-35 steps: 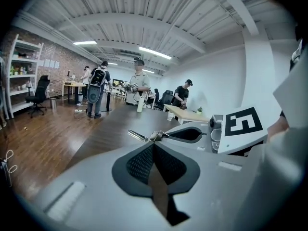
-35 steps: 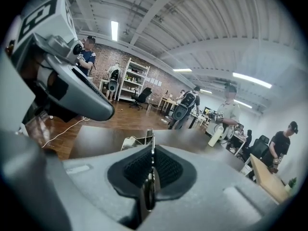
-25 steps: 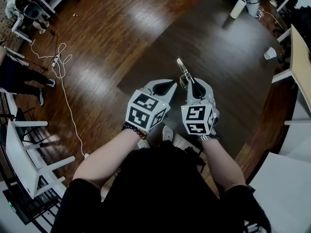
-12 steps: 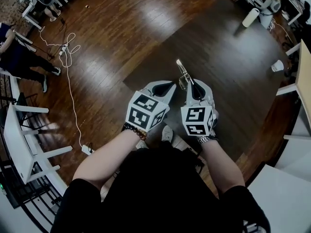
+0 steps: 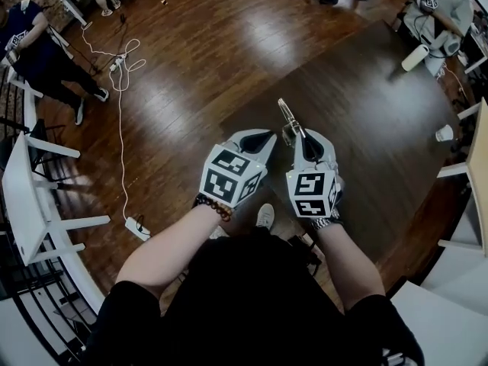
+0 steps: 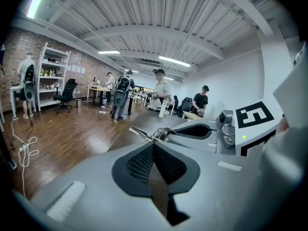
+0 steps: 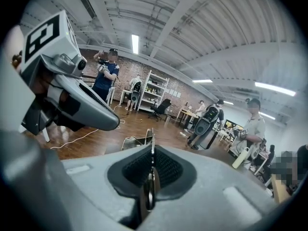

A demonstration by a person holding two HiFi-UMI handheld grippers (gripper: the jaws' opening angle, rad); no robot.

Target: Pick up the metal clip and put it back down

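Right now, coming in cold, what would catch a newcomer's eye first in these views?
The metal clip stands out first. It is pinched in the shut right gripper and held above a dark mat, with its shiny end poking forward. Right beside it, the left gripper is shut on nothing. A white power strip with its cable lies on the wood floor at the left.

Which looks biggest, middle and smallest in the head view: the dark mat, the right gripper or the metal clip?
1. dark mat
2. right gripper
3. metal clip, thin, and pinched in that gripper, so equally near the camera.
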